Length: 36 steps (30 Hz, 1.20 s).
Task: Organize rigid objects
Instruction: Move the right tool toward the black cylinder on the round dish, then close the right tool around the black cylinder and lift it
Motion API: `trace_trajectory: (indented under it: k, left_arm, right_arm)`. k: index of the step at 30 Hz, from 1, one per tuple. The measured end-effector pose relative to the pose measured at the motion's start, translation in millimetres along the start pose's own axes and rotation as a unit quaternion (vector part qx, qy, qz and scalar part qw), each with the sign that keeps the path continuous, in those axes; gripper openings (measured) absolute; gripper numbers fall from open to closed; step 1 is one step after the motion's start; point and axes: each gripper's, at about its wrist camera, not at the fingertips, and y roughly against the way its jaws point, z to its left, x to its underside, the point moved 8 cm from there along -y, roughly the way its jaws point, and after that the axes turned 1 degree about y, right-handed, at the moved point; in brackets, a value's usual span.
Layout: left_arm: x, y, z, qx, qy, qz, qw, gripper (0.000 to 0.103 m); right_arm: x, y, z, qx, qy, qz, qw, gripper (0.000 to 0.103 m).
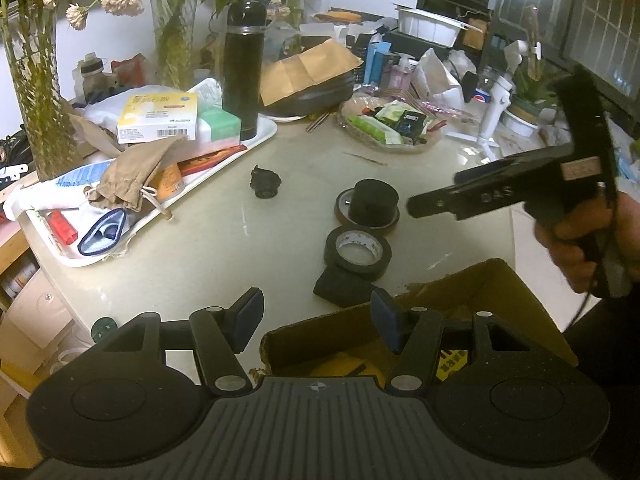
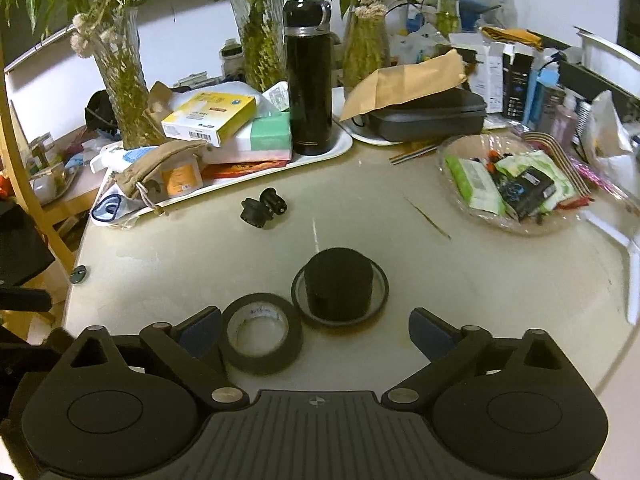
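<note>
1. Two grippers hold nothing: your left gripper (image 1: 316, 316) waits half-open over the near cardboard box (image 1: 472, 292).
2. Your right gripper (image 2: 316, 330) gapes wide before the black cylinder (image 2: 339, 282); the tape roll (image 2: 262, 332) lies just left.
3. Advance, straddle the cylinder, then squeeze.

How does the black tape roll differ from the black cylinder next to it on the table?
The tape roll lies flat, a low ring with an open, white-lined core; the black cylinder stands taller and looks solid-topped. The roll rests on the table and overlaps a dark block in the left wrist view; the cylinder sits on a round disc. Both are black and round.
</note>
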Motion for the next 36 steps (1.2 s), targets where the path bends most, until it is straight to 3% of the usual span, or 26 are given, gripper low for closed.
trace_trajectory:
  k: [15,22,26,36]
  left_arm:
    - [-1,1,5,0.002,0.023,-0.005,0.9997,0.058]
    - [-1,0,3,0.004,0.019,-0.002,0.9998,0.058]
    - [-2,0,1,0.006,0.014,-0.004,0.9999,0.058]
    - [-3,0,1,0.005,0.009,-0.006,0.9999,0.058]
  right_arm:
    - [-14,-57,-10,-0.005,0.018,0.02,1.0,0.094]
    - [-14,-84,-11,-0.001,0.03,0.04,0.999,0.078]
    - [-14,-95,-12,0.002,0.032,0.049,0.998,0.062]
    - [-17,-92,-15,0.002,0.033,0.045,0.998,0.06]
